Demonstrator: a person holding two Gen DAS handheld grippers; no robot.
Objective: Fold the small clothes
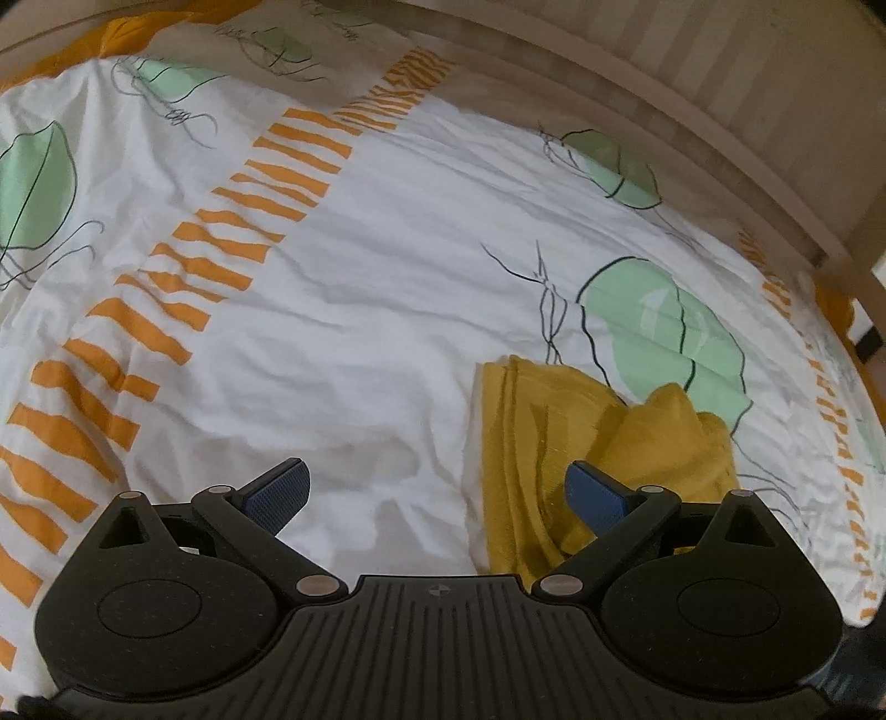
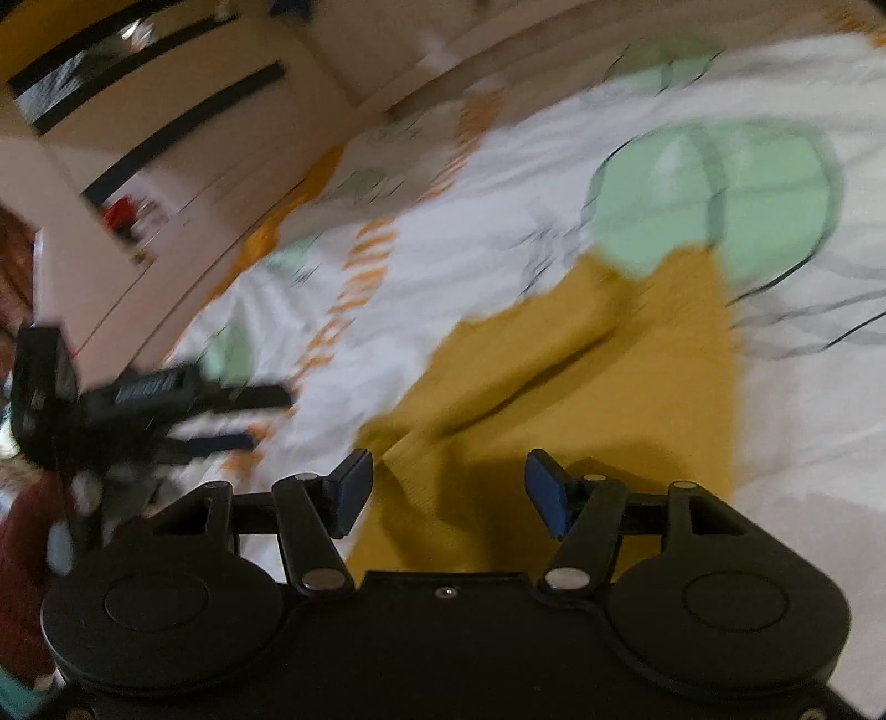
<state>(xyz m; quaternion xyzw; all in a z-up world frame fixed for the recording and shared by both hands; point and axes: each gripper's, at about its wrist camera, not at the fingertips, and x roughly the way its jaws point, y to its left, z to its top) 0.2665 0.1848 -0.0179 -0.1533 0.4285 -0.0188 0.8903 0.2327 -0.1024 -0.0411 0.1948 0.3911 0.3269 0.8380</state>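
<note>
A mustard-yellow small garment (image 1: 559, 437) lies partly folded and bunched on the white patterned bedspread (image 1: 354, 310). My left gripper (image 1: 437, 493) is open and empty, hovering above the bedspread with its right finger over the garment's left part. In the blurred right wrist view the same garment (image 2: 581, 360) spreads out below my right gripper (image 2: 448, 487), which is open and empty just above the cloth. The left gripper (image 2: 260, 415) shows there at the left, open, over the bedspread (image 2: 498, 183).
A wooden bed frame (image 1: 664, 122) runs along the far edge. A wardrobe or cabinet with dark stripes (image 2: 166, 138) stands beyond the bed. Orange sheet (image 1: 119, 36) shows at the far corner.
</note>
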